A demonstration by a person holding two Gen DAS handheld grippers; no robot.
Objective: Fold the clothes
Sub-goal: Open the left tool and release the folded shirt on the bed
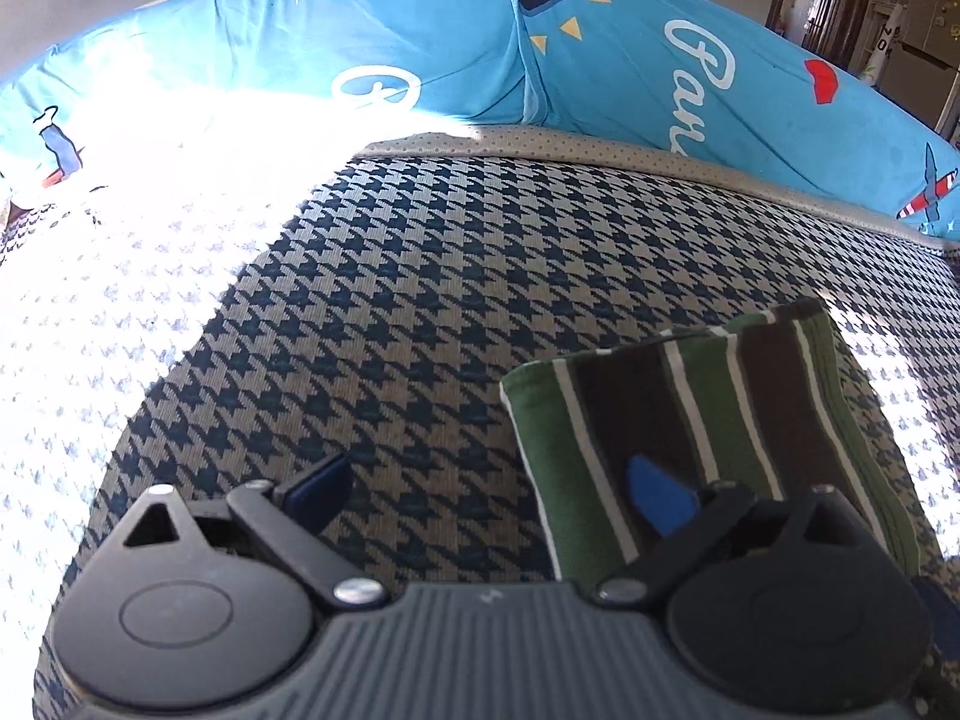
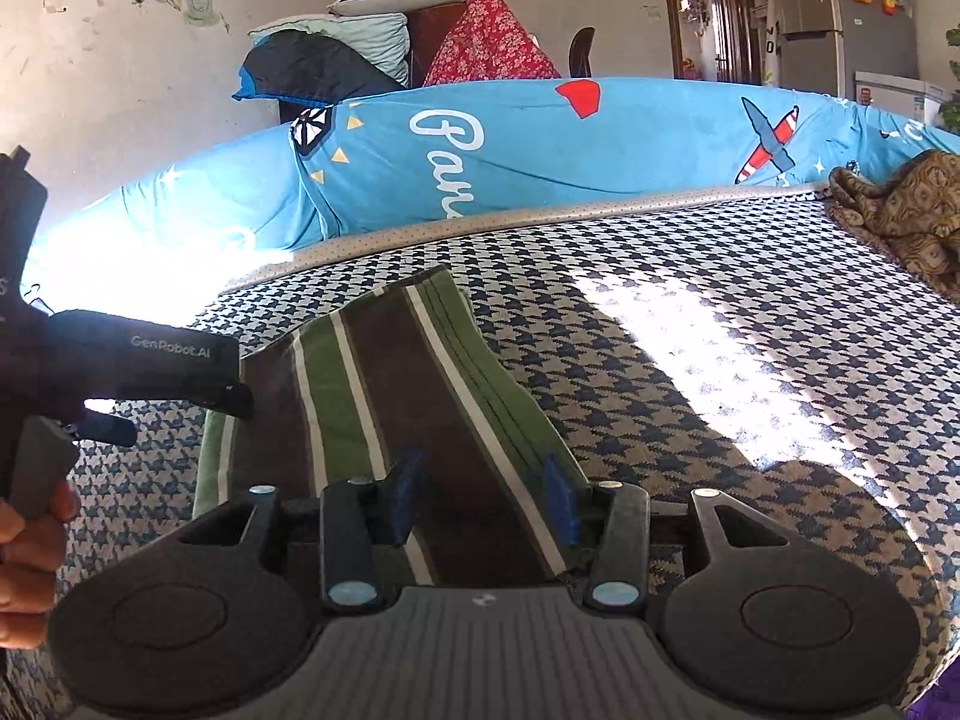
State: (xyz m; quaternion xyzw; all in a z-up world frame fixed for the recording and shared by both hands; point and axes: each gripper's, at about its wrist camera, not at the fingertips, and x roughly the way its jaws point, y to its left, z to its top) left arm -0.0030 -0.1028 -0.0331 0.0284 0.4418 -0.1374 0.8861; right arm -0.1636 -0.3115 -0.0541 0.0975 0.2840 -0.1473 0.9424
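Observation:
A folded garment (image 1: 690, 420) with green, brown and white stripes lies flat on the houndstooth bed cover (image 1: 390, 312). My left gripper (image 1: 489, 492) is open wide at the garment's left edge; its right fingertip (image 1: 660, 498) is over the fabric and its left one over the bare cover. In the right wrist view the same garment (image 2: 408, 372) stretches away from me. My right gripper (image 2: 480, 498) is open, both blue fingertips over the garment's near end, nothing pinched. The left gripper's body (image 2: 150, 366) shows at the garment's left side, held by a hand (image 2: 24, 540).
A blue printed quilt roll (image 2: 540, 156) runs along the bed's far edge. A brown patterned cloth (image 2: 900, 210) is bunched at the right. Pillows (image 2: 336, 48), a red floral cloth (image 2: 492, 42), a doorway and a fridge (image 2: 840, 0) stand beyond. Sunlight patches cross the bed cover (image 2: 750, 360).

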